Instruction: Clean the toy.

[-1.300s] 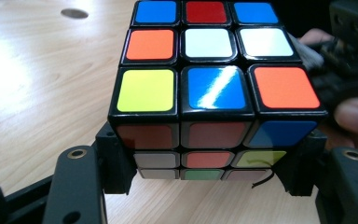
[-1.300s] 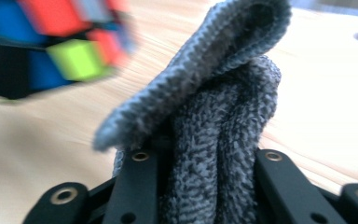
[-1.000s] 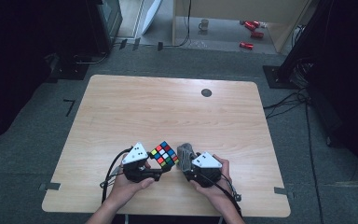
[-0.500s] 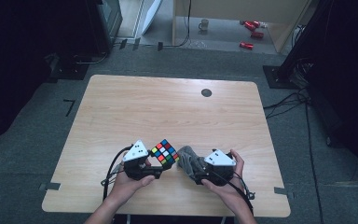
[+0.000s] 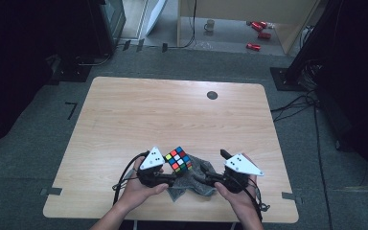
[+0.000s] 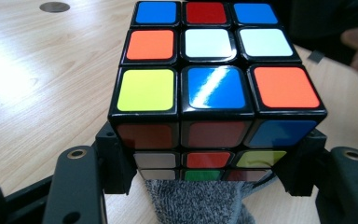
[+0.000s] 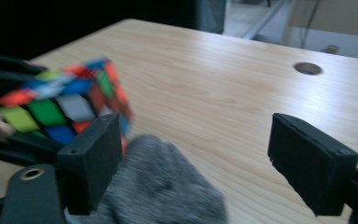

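We see the left claw [image 5: 172, 178] clamped on the cube [image 5: 179, 159], holding it above the grey cloth [image 5: 191, 179] near the worktop's [image 5: 172, 115] front edge. The right claw [image 7: 200, 158] stands released, its jaws having just been closing with nothing between them.

Premises appear to be a lab or studio workspace. A bare wooden table [image 5: 172, 115] stands on grey carpet [image 5: 38, 163]; black stand bases [image 5: 282, 79] and loose cables [image 5: 292, 103] flank it, with dark equipment [image 5: 110, 21] far left.
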The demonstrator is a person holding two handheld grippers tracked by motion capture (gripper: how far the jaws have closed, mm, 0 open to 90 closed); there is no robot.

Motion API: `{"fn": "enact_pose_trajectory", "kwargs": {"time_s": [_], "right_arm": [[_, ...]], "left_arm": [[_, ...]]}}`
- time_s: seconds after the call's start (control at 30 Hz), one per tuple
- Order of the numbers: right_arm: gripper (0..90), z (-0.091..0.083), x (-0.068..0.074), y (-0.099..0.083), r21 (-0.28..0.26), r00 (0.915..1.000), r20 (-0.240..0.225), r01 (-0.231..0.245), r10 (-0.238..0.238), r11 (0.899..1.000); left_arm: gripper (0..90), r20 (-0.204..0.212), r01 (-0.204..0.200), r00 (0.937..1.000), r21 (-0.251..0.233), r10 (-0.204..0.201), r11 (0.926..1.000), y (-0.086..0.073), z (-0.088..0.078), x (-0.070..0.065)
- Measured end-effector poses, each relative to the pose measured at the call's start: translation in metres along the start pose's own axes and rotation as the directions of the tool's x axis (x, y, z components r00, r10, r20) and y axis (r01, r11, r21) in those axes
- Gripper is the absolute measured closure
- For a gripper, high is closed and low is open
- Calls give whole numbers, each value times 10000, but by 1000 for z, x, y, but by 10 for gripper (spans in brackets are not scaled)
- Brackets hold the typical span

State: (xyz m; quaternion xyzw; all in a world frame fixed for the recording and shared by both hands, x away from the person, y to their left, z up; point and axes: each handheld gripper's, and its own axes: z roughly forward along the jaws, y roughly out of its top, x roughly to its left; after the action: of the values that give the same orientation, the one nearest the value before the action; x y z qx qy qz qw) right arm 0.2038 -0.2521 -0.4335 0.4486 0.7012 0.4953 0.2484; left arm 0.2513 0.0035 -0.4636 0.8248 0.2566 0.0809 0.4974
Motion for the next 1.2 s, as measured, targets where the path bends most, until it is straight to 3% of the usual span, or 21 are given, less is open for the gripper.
{"fn": "enact_pose_trajectory", "kwargs": {"time_s": [0.27,0.5,0.73,0.83,0.93,1.2], "right_arm": [[195,8,26,4,-124,9934,-1086,-384,368,9992],[195,21,39,-2,483,9872,-1550,-294,365,9984],[220,32,45,-8,1120,9883,-1407,-440,597,9927],[246,35,46,-10,1314,9885,-1333,-544,720,9898],[285,37,44,-12,1411,9822,-1651,-664,896,9878],[318,37,34,-14,1478,9662,-2146,-1126,1430,9826]], "left_arm": [[352,-575,-928,9936,693,969,9933,-2,9,-14],[352,-904,-1420,9843,1010,1513,9847,-1,12,-21],[351,-1400,-2065,9644,1311,2243,9696,-1,14,-28],[351,-1660,-2386,9513,1366,2597,9615,0,14,-32],[352,-1869,-2657,9385,1454,2902,9530,0,14,-36],[351,-1874,-2695,9374,1439,2936,9522,0,14,-36]]}}
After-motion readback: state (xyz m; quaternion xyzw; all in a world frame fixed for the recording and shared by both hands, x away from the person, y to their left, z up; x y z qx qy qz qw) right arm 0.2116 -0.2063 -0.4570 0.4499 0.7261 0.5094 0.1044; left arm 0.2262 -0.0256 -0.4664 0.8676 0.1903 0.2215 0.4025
